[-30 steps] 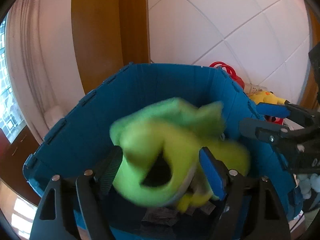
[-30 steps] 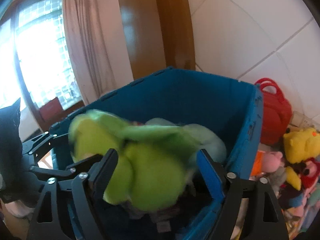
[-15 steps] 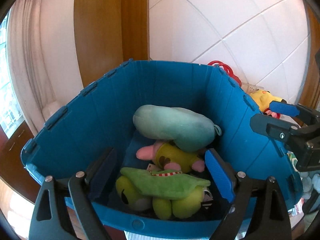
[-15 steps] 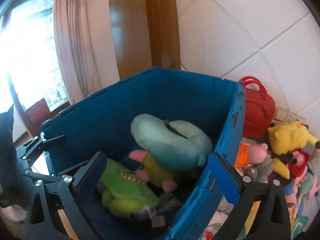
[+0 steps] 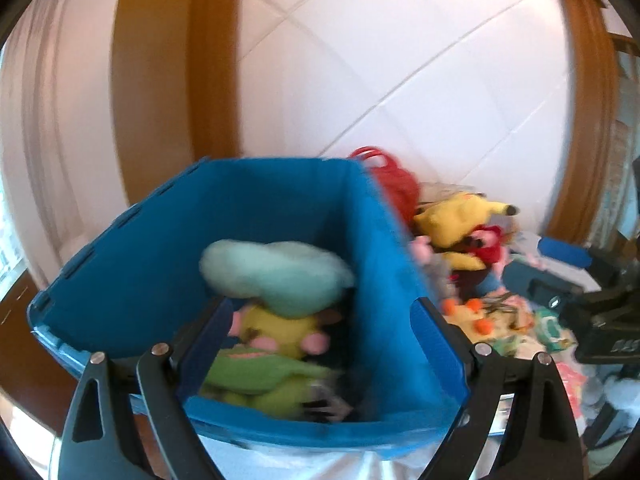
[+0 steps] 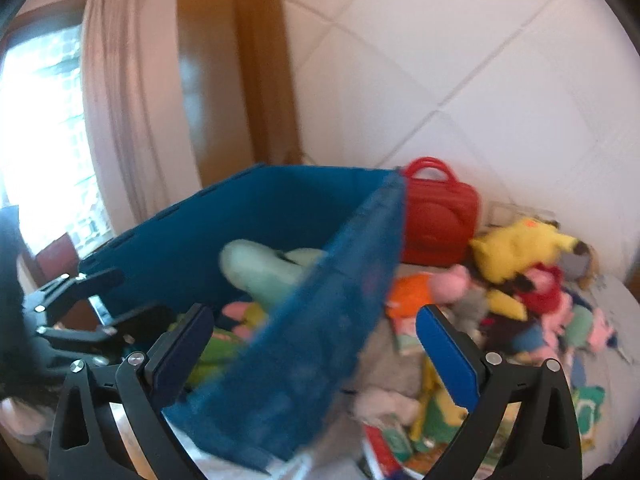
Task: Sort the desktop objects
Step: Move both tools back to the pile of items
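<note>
The deep blue plastic folding crate [image 5: 132,276] stands against the white tiled wall [image 5: 400,80]. Its right wall [image 6: 320,320] separates the interior from the heap of soft toys [image 6: 532,304] on the surface to the right; open room remains above the rim.

Left gripper [image 5: 324,340]: jaws apart, nothing between the pads, framing the crate's near right portion. Right gripper [image 6: 316,356]: jaws fully apart, empty, straddling the crate's right wall.

Difference from one second ago: the green plush frog toy [image 5: 260,376], then blurred between both grippers, now lies in the crate bottom at the near wall. Both views have shifted right, exposing more of the heap and the red hard-shell case [image 6: 436,224].

The frog's long axis runs roughly left-right; its facing direction cannot be determined. A pale teal plush cushion [image 5: 276,276] and a yellow plush with pink feet [image 5: 276,328] lie behind it.
</note>
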Demonstrator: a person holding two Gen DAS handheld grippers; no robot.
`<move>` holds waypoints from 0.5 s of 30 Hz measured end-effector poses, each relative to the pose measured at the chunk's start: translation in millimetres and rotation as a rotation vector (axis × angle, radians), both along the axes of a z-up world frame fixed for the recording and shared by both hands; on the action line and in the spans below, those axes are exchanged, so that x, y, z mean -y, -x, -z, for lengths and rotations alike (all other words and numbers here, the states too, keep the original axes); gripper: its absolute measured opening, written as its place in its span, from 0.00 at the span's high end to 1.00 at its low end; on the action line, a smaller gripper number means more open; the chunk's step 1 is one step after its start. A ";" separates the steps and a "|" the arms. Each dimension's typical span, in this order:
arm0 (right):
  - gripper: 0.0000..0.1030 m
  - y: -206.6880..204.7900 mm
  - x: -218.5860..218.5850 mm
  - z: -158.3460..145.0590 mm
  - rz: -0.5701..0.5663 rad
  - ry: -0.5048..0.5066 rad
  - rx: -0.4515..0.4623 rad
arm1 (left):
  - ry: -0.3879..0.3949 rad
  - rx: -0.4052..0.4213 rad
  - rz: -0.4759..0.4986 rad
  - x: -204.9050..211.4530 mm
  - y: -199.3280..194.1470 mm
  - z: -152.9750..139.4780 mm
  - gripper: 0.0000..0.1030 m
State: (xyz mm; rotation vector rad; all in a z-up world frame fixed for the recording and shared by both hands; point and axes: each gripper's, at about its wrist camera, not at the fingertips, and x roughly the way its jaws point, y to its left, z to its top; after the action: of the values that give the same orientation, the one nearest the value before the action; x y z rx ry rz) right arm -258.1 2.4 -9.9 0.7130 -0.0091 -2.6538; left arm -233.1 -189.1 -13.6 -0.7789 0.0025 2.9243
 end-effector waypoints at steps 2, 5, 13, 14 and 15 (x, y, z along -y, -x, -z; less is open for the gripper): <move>0.00 -12.6 -32.2 4.2 0.042 0.005 0.007 | 0.000 -0.012 0.033 -29.1 -8.6 -3.3 0.12; 0.00 -28.0 -80.8 13.5 0.098 -0.001 0.034 | -0.008 -0.002 0.069 -75.1 -17.5 3.4 0.11; 0.00 -65.8 -220.4 49.4 0.220 -0.026 0.119 | -0.024 0.072 0.112 -191.7 -33.8 41.8 0.11; 0.00 -68.9 -234.4 54.3 0.229 -0.033 0.129 | -0.024 0.092 0.112 -203.9 -34.7 49.7 0.11; 0.00 -72.4 -249.8 59.7 0.242 -0.038 0.141 | -0.022 0.118 0.112 -215.9 -35.5 58.6 0.12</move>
State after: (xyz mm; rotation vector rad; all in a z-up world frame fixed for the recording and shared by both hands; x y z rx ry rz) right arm -185.8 252.1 -69.7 0.9652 -0.0891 -2.8309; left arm -197.6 26.8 -72.2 -0.9148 0.0030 2.7648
